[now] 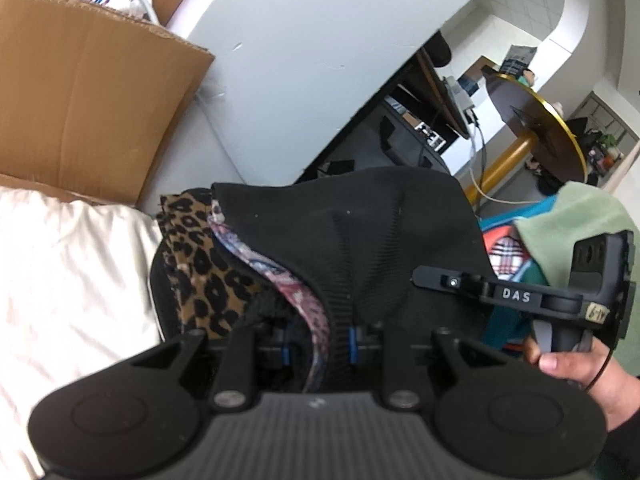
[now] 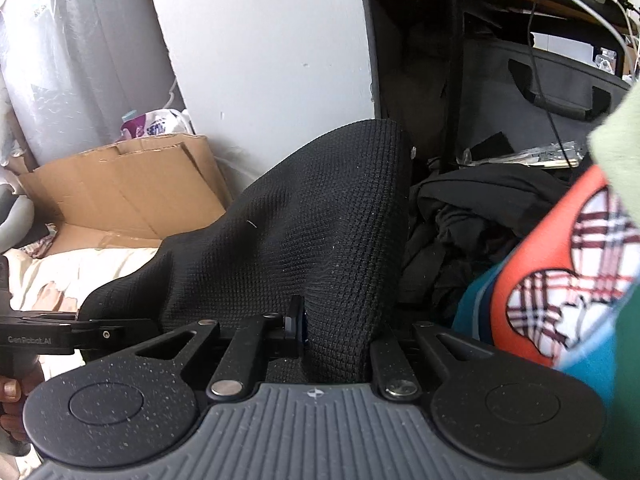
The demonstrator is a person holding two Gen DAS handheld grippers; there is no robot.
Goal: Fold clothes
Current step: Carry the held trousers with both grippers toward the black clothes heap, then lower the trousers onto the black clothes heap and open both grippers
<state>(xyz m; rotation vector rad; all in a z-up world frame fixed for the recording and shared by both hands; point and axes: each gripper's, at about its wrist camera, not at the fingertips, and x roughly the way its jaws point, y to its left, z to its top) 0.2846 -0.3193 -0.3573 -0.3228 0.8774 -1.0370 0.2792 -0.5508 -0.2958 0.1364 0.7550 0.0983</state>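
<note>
Left claw (image 1: 318, 346) clamps black knit garment (image 1: 360, 240) hem plus bunched leopard and floral fabric; right claw (image 2: 336, 332) pinches same knit. Garment hangs between claws above cream bedding (image 1: 72, 280), long axis running up-away. Risk: left grip drags extra layers, fold bunches. Cardboard box (image 1: 80, 92) beyond.

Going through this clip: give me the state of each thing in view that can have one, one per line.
Black knit garment: lifted, draped, gripped by both grippers.
Leopard-print lining: showing along the garment's left edge.
Left gripper: shut on the garment's edge.
Right gripper: shut on the knit fabric.
Cardboard box: open, things inside.
Clothes pile: unfolded, heaped at right.
</note>
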